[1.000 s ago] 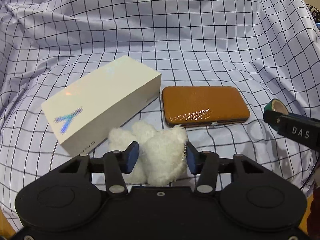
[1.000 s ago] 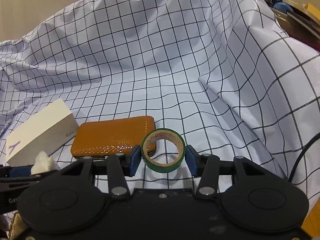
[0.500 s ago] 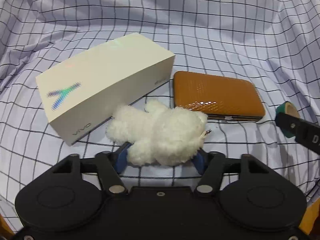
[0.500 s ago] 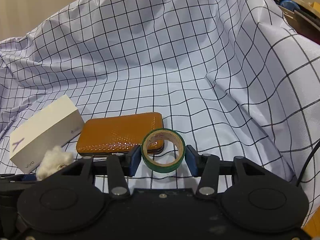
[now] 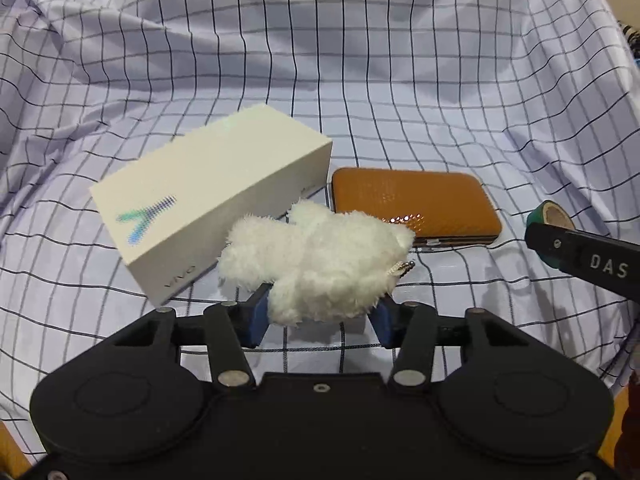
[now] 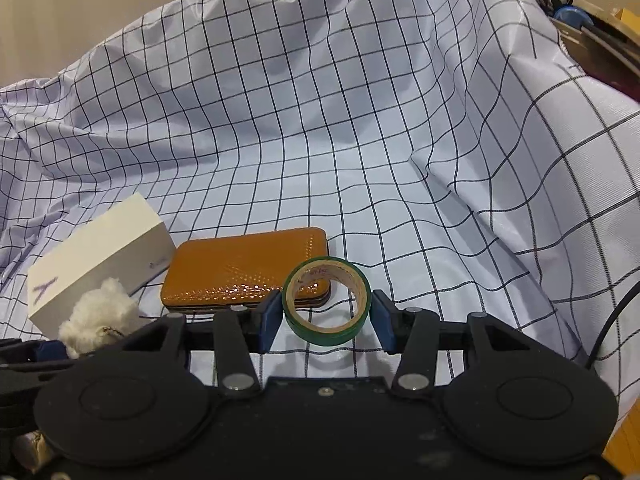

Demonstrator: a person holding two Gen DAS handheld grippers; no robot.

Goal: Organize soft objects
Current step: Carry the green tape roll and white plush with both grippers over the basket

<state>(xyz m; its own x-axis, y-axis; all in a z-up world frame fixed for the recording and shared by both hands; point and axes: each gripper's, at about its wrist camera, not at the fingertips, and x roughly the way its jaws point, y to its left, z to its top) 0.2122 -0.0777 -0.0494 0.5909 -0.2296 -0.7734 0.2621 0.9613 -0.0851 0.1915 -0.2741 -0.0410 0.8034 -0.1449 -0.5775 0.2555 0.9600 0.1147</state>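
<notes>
A white plush toy (image 5: pixel 320 256) lies on its side on the checked cloth (image 5: pixel 360 80), against a white phone box (image 5: pixel 212 196). My left gripper (image 5: pixel 320 316) has the toy's lower lobe between its blue pads; the jaws are closing and the pads press its fur. The toy (image 6: pixel 98 316) also shows at the lower left of the right wrist view. My right gripper (image 6: pixel 325 316) is shut on an upright green tape roll (image 6: pixel 326 334), just in front of a brown case (image 6: pixel 248 268). The roll (image 5: pixel 538 220) shows at the left wrist view's right edge.
The brown case (image 5: pixel 416 208) lies flat to the right of the box. The cloth rises in folds behind and on both sides. Dark clutter (image 6: pixel 560 0) sits past the cloth's upper right edge. The right gripper's finger (image 5: pixel 588 264) reaches in from the right.
The plush toy went from upright between the left jaws to lying on its side on the cloth, with the jaws lower on it. The right gripper and tape roll stayed put.
</notes>
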